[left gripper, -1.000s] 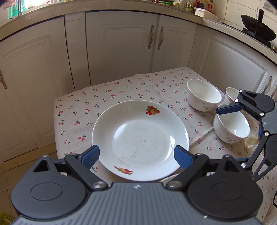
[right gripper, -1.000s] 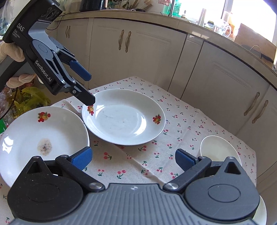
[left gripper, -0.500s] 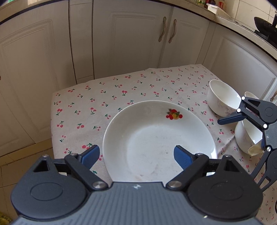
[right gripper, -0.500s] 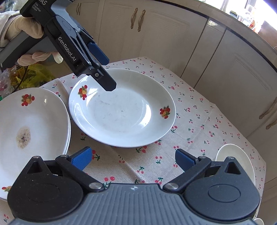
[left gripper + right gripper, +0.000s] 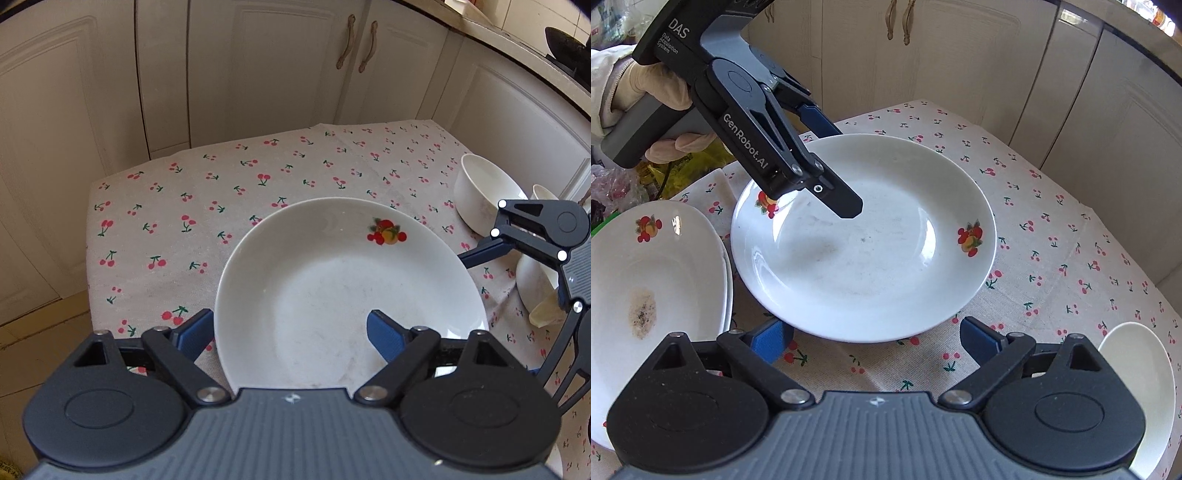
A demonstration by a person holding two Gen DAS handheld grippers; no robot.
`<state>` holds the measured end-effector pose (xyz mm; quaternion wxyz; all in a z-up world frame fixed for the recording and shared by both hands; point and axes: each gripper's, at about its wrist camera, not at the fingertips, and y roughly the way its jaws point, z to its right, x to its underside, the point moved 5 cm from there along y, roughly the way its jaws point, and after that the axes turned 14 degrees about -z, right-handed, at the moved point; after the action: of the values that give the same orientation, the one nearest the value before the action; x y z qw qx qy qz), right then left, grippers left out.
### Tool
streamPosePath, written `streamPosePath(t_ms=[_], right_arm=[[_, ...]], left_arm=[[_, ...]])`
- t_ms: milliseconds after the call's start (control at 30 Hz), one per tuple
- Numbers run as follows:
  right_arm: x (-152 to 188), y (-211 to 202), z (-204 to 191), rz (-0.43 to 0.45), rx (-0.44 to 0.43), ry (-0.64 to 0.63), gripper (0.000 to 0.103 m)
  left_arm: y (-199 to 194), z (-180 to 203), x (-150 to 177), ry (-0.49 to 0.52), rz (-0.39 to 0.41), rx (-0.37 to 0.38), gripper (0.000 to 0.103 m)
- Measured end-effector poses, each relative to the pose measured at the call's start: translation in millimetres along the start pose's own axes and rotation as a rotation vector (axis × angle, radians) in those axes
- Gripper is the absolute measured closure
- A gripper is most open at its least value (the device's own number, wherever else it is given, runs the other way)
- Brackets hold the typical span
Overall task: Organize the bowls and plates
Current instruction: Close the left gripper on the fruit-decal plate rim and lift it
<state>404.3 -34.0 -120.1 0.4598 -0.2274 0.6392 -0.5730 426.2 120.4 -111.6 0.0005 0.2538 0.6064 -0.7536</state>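
A white plate with fruit decals [image 5: 332, 288] [image 5: 864, 240] lies on the cherry-print tablecloth. My left gripper [image 5: 290, 332] is open and straddles the plate's near rim, one finger over the plate, one outside it. It also shows in the right wrist view [image 5: 834, 162], above the plate's left part. My right gripper [image 5: 877, 339] is open and empty just short of the plate's near edge; it shows at the right in the left wrist view [image 5: 532, 236]. A stack of stained plates [image 5: 646, 288] lies left. White bowls [image 5: 484, 195] [image 5: 1137, 376] stand to the right.
The tablecloth [image 5: 221, 192] covers a small table with its far edges near cream cabinet doors [image 5: 258, 66]. A yellow bag [image 5: 690, 162] lies behind the left gripper. A dark pan [image 5: 565, 40] sits on the counter at the far right.
My left gripper has moved forward and down over the plate's rim. My right gripper has come closer to the plate's other side. Both stay open.
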Motion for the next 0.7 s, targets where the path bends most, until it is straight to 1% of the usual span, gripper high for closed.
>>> streamPosePath(t_ms=[33, 233, 400, 567, 700], right_arm=[[-1, 1, 0, -0.004, 0.001, -0.006, 0.004], [-5, 7, -2, -0.013, -0.011, -0.044, 0.004], [-8, 14, 2, -0.043, -0.030, -0.062, 0.004], [-10, 18, 5, -0.058, -0.058, -0.070, 0.003], [-10, 20, 5, -0.053, -0.071, -0.063, 0.003]], left_arm=[[1, 0, -1, 0.002, -0.003, 0.006, 0.018], [5, 0, -4, 0.013, -0.015, 0.036, 0.019], [6, -2, -5, 0.016, -0.028, 0.064, 0.019], [6, -3, -7, 0.031, -0.041, 0.073, 0.019], [7, -4, -8, 0.037, -0.053, 0.076, 0.019]])
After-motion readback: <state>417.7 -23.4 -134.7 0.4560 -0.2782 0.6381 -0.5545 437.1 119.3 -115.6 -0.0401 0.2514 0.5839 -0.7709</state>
